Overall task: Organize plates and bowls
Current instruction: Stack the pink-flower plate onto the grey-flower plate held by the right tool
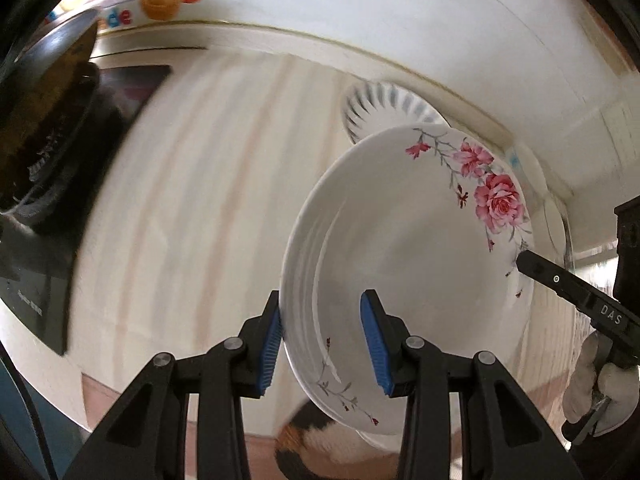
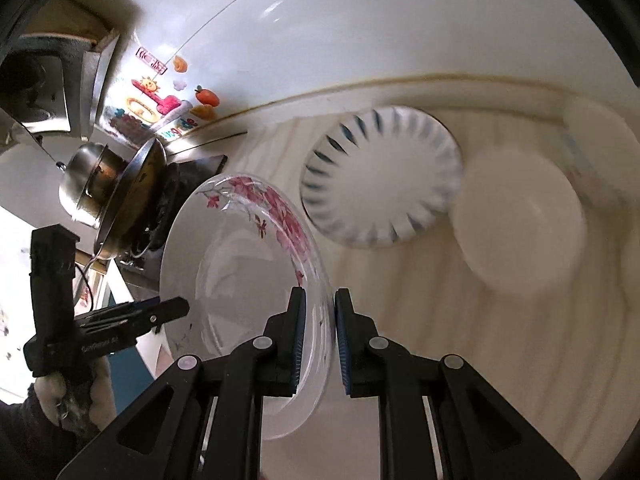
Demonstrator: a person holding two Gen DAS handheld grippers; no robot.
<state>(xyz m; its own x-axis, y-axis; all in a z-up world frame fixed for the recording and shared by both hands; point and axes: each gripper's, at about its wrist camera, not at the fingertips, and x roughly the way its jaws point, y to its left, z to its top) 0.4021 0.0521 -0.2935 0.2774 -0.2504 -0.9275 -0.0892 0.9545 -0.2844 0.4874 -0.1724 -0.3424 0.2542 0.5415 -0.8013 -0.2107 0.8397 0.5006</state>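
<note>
Bright, soft light, motion blur, fisheye edges dark

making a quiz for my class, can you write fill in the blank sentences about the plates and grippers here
1. The left gripper and right gripper both clamp the rim of the ____ plate.
2. The plate with blue radial stripes lies on the ____.
3. The flowers painted on the held plate are ____.
4. The white bowl lies beside the ____ plate.

Missing words: floral; counter; pink; striped

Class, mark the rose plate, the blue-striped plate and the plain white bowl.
rose plate (image 1: 400,240), left wrist view, its bare centre
blue-striped plate (image 2: 384,176), right wrist view, its centre
plain white bowl (image 2: 520,220), right wrist view, its inside
</note>
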